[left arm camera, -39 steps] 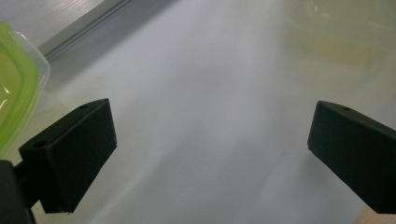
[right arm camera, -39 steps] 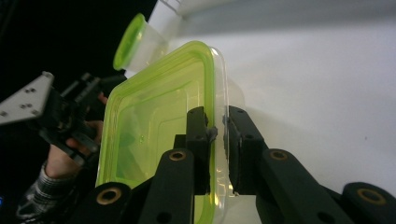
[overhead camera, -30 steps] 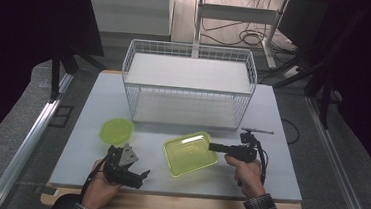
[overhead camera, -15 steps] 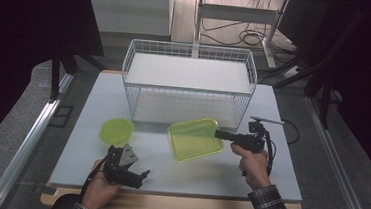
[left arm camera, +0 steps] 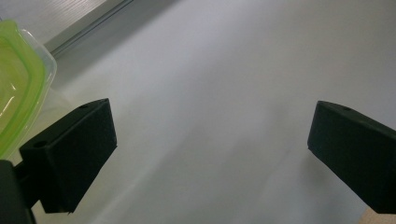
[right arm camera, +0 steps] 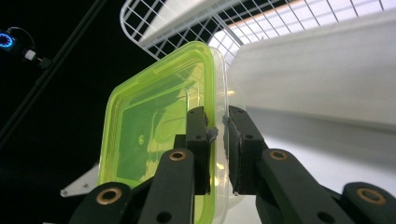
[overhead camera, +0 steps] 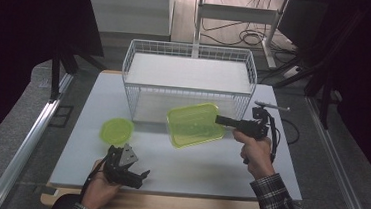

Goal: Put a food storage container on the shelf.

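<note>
Gripping the right edge of a square lime-green lidded plastic container [overhead camera: 194, 125], the right tool [overhead camera: 221, 120] holds it tilted above the white tabletop [overhead camera: 88, 102], just in front of the near wall of the white wire basket [overhead camera: 189, 67]; in the right gripper view its jaws pinch the container's rim [right arm camera: 159, 135] narrowly. The left tool [overhead camera: 138, 175] rests low at the near left with its jaws wide apart and nothing between them, close to a round lime-green plastic lid [overhead camera: 116, 130] lying flat on the tabletop.
</note>
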Demonstrator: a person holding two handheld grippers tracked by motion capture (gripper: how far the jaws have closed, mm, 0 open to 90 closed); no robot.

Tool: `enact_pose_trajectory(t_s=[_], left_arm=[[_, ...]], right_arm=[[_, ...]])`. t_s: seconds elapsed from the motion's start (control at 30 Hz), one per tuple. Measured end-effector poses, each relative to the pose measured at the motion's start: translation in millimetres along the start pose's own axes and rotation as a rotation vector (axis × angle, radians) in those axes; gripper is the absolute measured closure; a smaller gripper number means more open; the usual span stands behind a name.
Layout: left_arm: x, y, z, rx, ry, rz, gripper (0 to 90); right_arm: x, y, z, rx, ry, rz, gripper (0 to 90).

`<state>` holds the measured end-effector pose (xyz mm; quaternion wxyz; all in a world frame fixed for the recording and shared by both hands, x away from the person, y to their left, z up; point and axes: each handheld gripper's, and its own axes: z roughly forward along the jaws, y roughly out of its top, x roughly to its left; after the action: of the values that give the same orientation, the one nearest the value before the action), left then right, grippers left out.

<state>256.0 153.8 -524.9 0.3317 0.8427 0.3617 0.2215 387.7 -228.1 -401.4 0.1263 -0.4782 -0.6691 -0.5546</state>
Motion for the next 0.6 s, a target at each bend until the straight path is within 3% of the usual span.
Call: enact_pose_trajectory(t_s=[0.23, 0.6], left_arm=[[0.5, -0.1, -0.5, -0.003, 0.0, -0.004, 0.9], [2.4, -0.4, -1.5, -0.023, -0.009, -0.022, 1.2]], right_arm=[[12.8, 16.5, -1.1, -0.01, -0.007, -0.022, 80.3], [32.6, 54.9, -1.7, -0.067, -0.026, -0.051, 80.3]])
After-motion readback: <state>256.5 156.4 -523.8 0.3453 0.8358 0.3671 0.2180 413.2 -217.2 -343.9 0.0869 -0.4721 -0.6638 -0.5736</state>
